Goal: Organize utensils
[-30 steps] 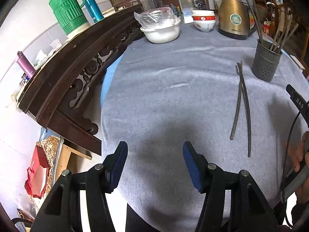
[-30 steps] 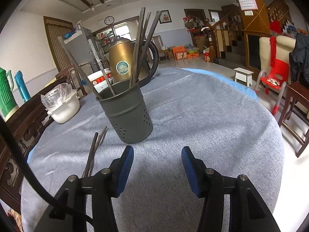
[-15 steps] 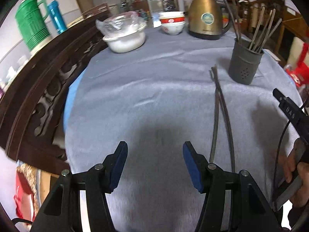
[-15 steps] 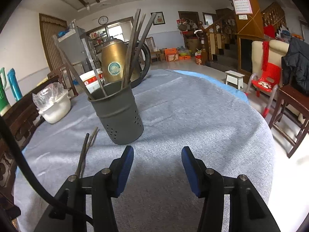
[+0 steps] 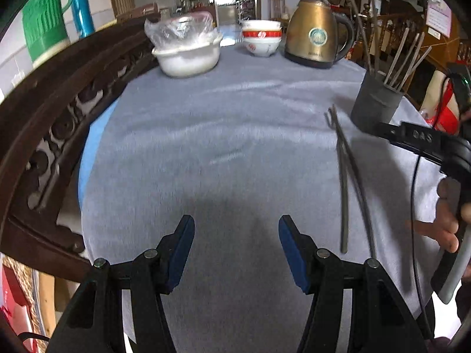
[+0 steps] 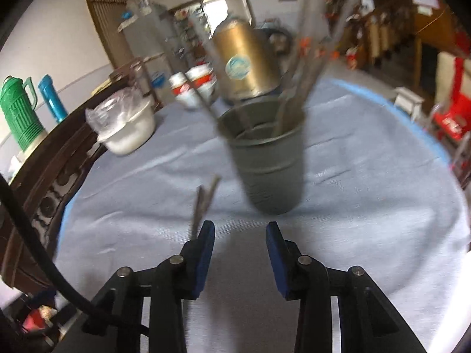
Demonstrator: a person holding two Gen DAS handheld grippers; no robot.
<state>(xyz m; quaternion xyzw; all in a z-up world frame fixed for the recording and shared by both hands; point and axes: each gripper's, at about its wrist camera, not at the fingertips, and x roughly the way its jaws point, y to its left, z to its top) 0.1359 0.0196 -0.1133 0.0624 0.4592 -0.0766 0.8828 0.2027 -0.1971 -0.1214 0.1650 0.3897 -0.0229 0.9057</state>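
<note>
My right hand-held gripper [image 6: 240,248] hangs released, empty, like my left hand-held gripper [image 5: 236,245]. Two chopsticks [image 5: 343,182] lie on the worktop [image 5: 206,147] beside the holder [image 6: 269,161]. I should straddle both sticks low, then clench squarely.

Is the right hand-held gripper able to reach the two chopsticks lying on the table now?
Probably yes. The right hand-held gripper is open and empty, the chopsticks lie just ahead to its left, and nothing covers them; the holder stands apart.
</note>
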